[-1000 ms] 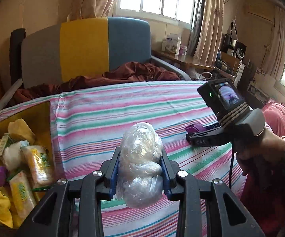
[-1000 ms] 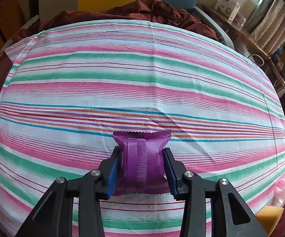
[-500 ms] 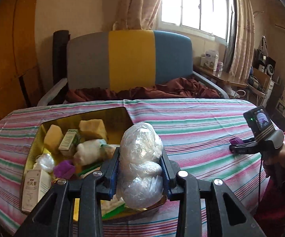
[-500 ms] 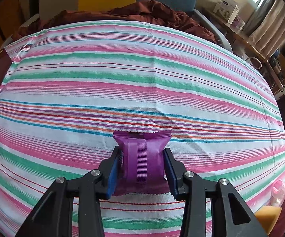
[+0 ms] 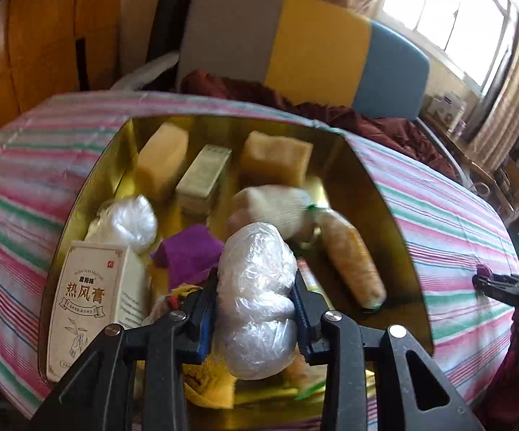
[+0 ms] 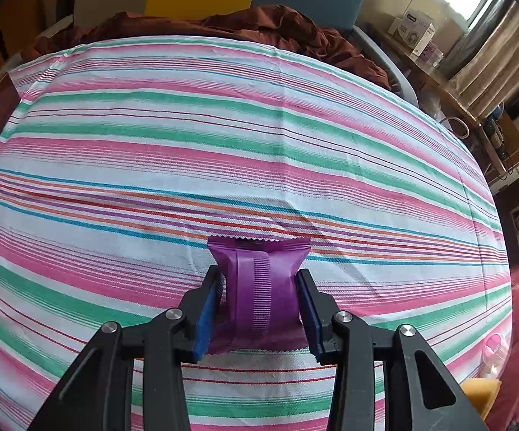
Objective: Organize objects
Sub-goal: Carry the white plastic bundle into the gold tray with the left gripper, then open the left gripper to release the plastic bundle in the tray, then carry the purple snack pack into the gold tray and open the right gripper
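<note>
Motion blur smears the gold box's [image 5: 378,194] contents, upper middle of the left view. The clear plastic bundle [image 5: 255,298] hides whatever lies beneath; the right gripper [image 5: 489,282] is cropped at right edge.

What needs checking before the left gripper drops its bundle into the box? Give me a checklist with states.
1. Left gripper shut on plastic bundle: ok.
2. Bundle over the gold box, not the cloth: ok.
3. Free spot under the bundle: cannot tell; the purple packet, white carton and wrapped roll crowd that end.
4. Picture sharp enough to judge height above the contents: not ok, blurred.
5. Right gripper shut on its purple pouch, over the striped cloth, apart from the box: ok.
</note>
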`<state>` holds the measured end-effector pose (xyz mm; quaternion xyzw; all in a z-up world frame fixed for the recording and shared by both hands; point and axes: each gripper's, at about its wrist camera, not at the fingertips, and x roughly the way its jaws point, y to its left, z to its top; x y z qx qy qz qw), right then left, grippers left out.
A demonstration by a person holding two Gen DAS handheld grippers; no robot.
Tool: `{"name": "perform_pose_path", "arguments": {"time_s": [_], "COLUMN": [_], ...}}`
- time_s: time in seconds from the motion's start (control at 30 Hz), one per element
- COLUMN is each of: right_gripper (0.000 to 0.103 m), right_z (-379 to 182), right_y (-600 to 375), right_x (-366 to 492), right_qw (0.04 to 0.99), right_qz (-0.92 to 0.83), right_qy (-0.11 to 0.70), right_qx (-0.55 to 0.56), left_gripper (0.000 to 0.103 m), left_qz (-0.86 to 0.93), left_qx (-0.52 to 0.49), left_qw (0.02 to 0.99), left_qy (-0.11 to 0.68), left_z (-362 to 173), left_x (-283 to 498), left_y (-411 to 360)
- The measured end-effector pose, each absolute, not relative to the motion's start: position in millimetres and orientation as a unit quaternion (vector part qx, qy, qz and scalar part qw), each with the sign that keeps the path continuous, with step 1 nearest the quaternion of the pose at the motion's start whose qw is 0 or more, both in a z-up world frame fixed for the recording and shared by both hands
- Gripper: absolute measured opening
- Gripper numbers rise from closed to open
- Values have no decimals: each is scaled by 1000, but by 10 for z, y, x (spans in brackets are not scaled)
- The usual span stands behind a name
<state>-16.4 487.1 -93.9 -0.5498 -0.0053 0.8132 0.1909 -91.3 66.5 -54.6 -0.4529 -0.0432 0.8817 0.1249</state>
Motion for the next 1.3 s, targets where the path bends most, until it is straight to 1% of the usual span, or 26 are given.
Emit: {"name": "perform_pose_path", "arguments": {"time_s": [0.2, 0.23, 0.27, 0.33, 0.4, 0.47, 0.6, 0.73, 0.8, 0.87, 1.03, 1.2, 1.3], "right_gripper": [42, 42, 42, 42, 41, 41, 39, 39, 39, 39, 40, 40, 41], "right_z": [-938, -941, -936, -938, -947, -942, -914, -660, -475, -308, -19, -127, -279], "right_y": [4854, 4847, 4830, 4840, 4840, 4836, 4813, 4761, 4499, 4113, 3012, 2224, 1888], "right_x": [-168, -167, -162, -173, -179, -182, -190, -264, -357, -521, -854, -1148, -1301], "right_qw": [190, 191, 191, 191, 192, 192, 193, 167, 134, 89, -21, -85, -102], "right_qz": [813, 813, 813, 812, 812, 812, 810, 828, 844, 861, 885, 879, 871], "right_qy": [-9, -8, -9, -11, -12, -12, -10, 42, 45, 25, -9, -13, -20], "right_qx": [-550, -550, -550, -551, -551, -552, -554, -534, -517, -500, -464, -468, -479], "left_gripper": [38, 40, 44, 47, 54, 56, 57, 57, 57, 57, 57, 57, 57], "left_qz": [872, 872, 873, 874, 876, 882, 892, 907, 916, 923, 931, 935, 934], "left_qx": [-477, -475, -472, -468, -462, -449, -435, -413, -394, -381, -362, -354, -358], "left_qw": [104, 110, 114, 117, 119, 118, 106, 83, 72, 60, 43, 30, 23], "left_qy": [-33, -38, -45, -59, -72, -82, -65, -28, -11, 0, -1, -3, -6], "left_z": [-720, -713, -697, -656, -598, -528, -417, -284, -197, -126, 34, 101, 96], "left_x": [-1056, -1043, -1032, -995, -949, -884, -732, -641, -556, -495, -404, -362, -354], "left_y": [614, 618, 606, 571, 516, 453, 358, 310, 296, 263, 176, 99, 50]}}
